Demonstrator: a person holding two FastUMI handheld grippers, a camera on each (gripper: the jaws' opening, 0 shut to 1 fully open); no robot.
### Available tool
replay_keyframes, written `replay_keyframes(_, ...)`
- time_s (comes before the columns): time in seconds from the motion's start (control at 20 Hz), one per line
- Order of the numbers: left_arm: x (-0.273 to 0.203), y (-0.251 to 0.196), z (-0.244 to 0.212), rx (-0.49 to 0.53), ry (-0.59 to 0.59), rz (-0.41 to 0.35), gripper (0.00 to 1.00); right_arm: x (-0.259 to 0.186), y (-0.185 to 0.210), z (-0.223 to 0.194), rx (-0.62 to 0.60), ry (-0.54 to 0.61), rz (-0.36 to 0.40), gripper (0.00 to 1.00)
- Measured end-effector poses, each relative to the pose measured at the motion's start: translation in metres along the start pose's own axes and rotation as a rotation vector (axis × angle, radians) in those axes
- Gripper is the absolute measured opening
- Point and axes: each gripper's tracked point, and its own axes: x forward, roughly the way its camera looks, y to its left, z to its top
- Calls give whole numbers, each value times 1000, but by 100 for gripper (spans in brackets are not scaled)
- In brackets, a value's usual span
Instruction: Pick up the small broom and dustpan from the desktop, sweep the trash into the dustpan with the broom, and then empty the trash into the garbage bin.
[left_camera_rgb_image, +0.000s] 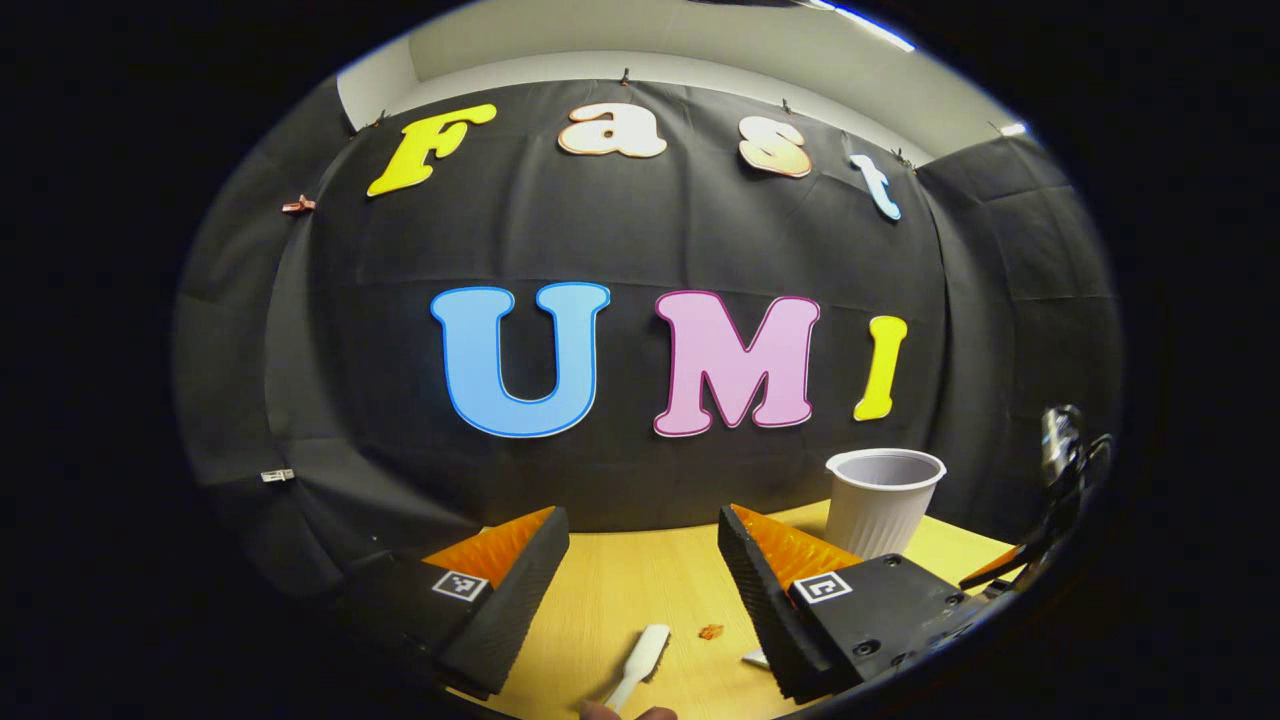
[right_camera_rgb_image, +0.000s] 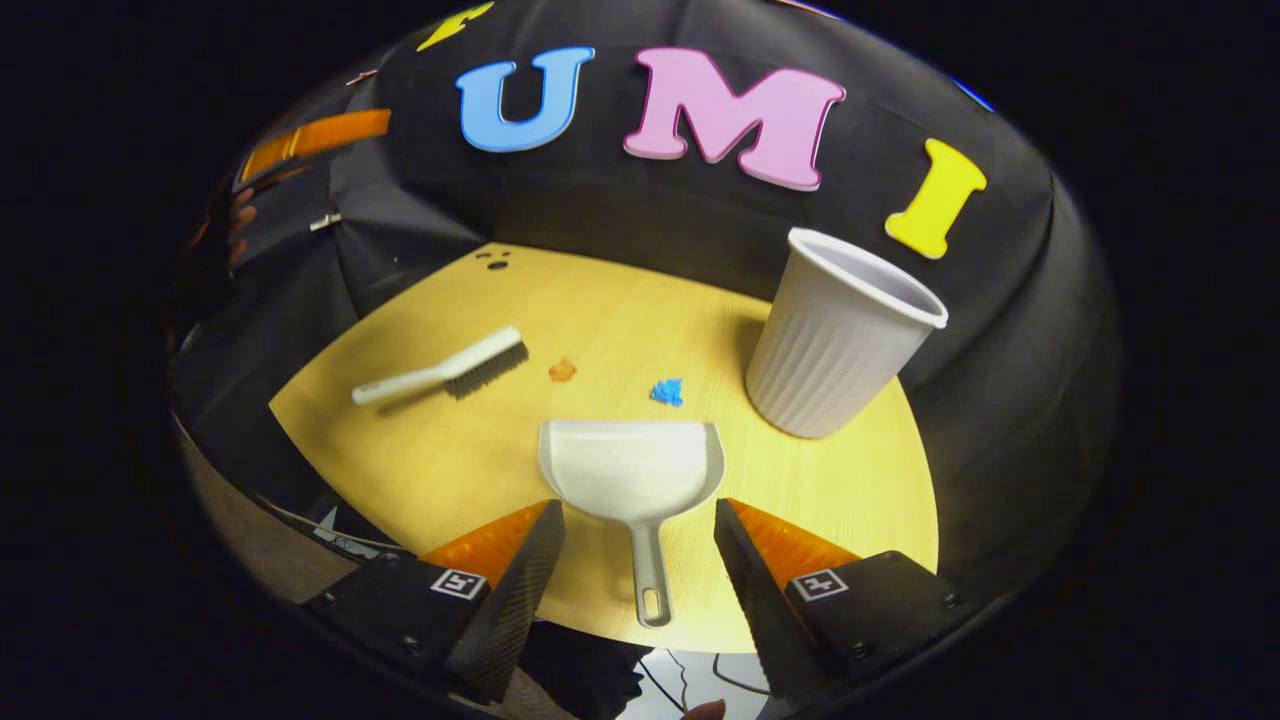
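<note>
Dustpan (right_camera_rgb_image: 632, 470) flat on table (right_camera_rgb_image: 450, 470), handle between spread fingers of right gripper (right_camera_rgb_image: 640, 545); broom (right_camera_rgb_image: 445, 368) farther left, trash (right_camera_rgb_image: 667, 391) beyond, bin (right_camera_rgb_image: 840, 335) right. Left gripper (left_camera_rgb_image: 643, 550) likewise agape. Pickup stage; next: descend, clamp handle.

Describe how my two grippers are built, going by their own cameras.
The left gripper and the right gripper match: two wedge-shaped fingers with ribbed inner faces, on blocky black mounts. Each mount carries a small square black-and-white marker and visible screws.
</note>
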Motion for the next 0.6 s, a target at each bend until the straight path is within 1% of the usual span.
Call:
replay_keyframes(0.1,-3,-4,-4,-7,9,-4,95,19,1,-27,11,82,5,92)
replay_keyframes(0.2,-5,-4,-7,-4,15,3,95,47,5,-49,38,150,27,92)
replay_keyframes(0.45,-10,-3,-8,10,18,31,95,90,2,-85,43,272,33,92)
replay_keyframes(0.6,-10,-2,-11,16,23,43,95,108,1,-93,61,323,37,90)
